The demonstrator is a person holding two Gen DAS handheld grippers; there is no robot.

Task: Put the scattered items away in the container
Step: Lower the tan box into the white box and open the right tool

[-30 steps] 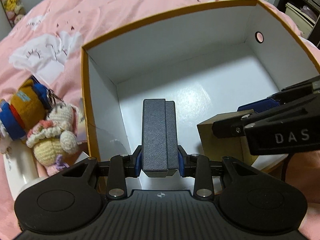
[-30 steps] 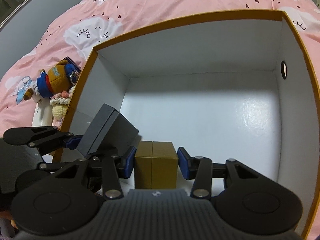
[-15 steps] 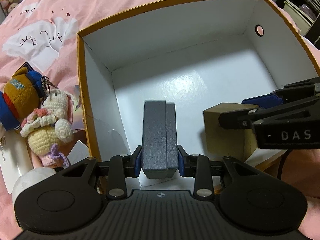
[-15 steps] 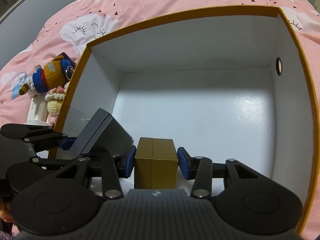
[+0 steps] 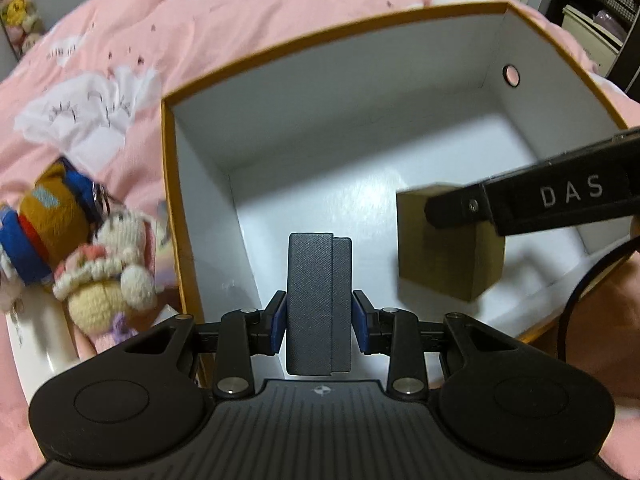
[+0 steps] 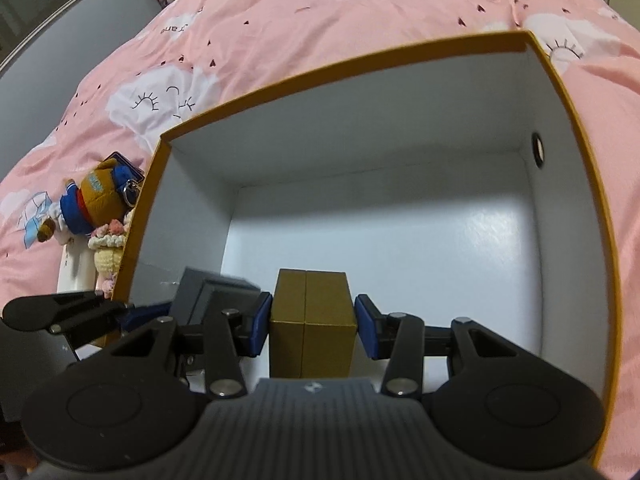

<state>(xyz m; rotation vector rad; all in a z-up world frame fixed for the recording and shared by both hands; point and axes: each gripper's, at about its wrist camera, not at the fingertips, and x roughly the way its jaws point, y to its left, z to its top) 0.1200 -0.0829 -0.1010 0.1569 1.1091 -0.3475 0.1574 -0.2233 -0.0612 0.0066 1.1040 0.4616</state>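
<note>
My left gripper point(image 5: 319, 326) is shut on an upright dark grey textured box point(image 5: 319, 304), held over the near left part of the container point(image 5: 320, 36), an orange-rimmed carton with a white inside. My right gripper point(image 6: 313, 330) is shut on a gold box point(image 6: 312, 324) over the container's near edge point(image 6: 340, 66). From the left wrist the gold box point(image 5: 444, 256) shows at the right, under the right gripper's black finger point(image 5: 460, 210). From the right wrist the grey box point(image 6: 208, 300) shows at lower left. The container's floor is bare.
Left of the container, on the pink bedspread point(image 5: 240, 12), lie a brown plush bear in blue point(image 5: 44, 216), a crocheted cream doll point(image 5: 108, 268) and a white object point(image 5: 36, 340). The bear point(image 6: 96, 200) and doll point(image 6: 108, 248) also appear in the right wrist view. Shelves stand far right.
Both grips are unchanged. The right gripper with the gold box has shifted slightly upward, and the container sits a little lower in its view. The left view only wobbled.
</note>
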